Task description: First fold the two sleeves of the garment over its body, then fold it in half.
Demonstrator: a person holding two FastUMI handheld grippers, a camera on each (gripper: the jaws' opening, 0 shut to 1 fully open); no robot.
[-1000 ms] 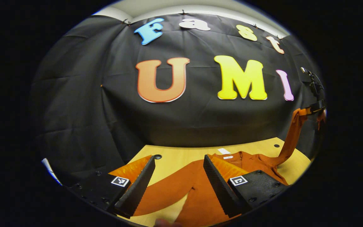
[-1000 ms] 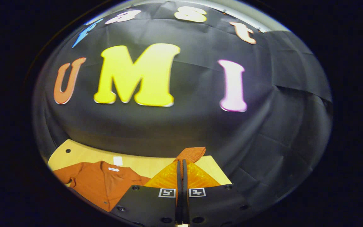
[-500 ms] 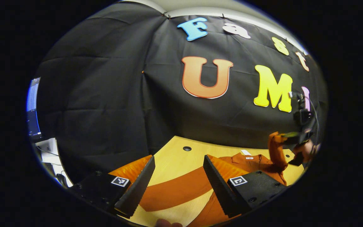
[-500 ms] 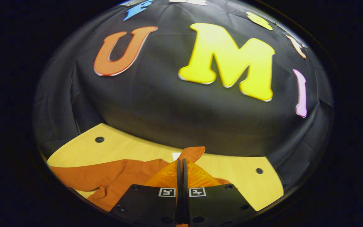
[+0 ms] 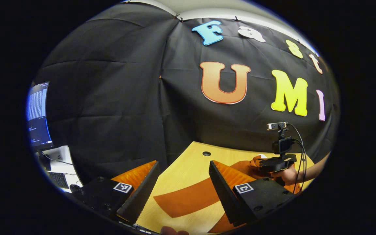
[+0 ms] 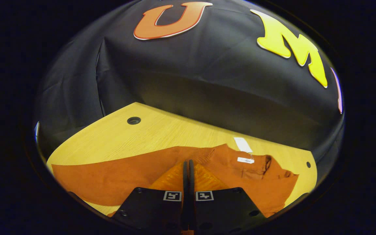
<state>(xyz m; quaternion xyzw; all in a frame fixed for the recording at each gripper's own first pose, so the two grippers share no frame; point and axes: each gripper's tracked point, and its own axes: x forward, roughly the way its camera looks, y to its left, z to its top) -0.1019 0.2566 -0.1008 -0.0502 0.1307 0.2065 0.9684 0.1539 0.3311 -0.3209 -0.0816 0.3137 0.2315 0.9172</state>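
A rust-orange garment [image 6: 259, 182] lies on the wooden table [image 6: 162, 130], collar and white label toward the back. One sleeve [image 6: 109, 176] stretches flat to the left. My right gripper [image 6: 188, 162] is shut on the other sleeve, whose ribbed cuff [image 6: 205, 154] sits at the fingertips, low over the garment's body. In the left gripper view the right gripper [image 5: 274, 164] shows at far right, held by a hand [image 5: 289, 176]. My left gripper [image 5: 184, 163] hangs open above the flat sleeve [image 5: 191, 195], with nothing between its fingers.
A monitor [image 5: 38, 114] and a keyboard [image 5: 57, 178] stand off the table's left side. The tabletop has round holes [image 6: 133, 120] near its back edge. A small white tag [image 6: 242, 144] lies behind the collar. The black cloth wall closes the back.
The right gripper has carried the raised sleeve down and across onto the garment's body. The left gripper has swung left over the other sleeve and stayed open.
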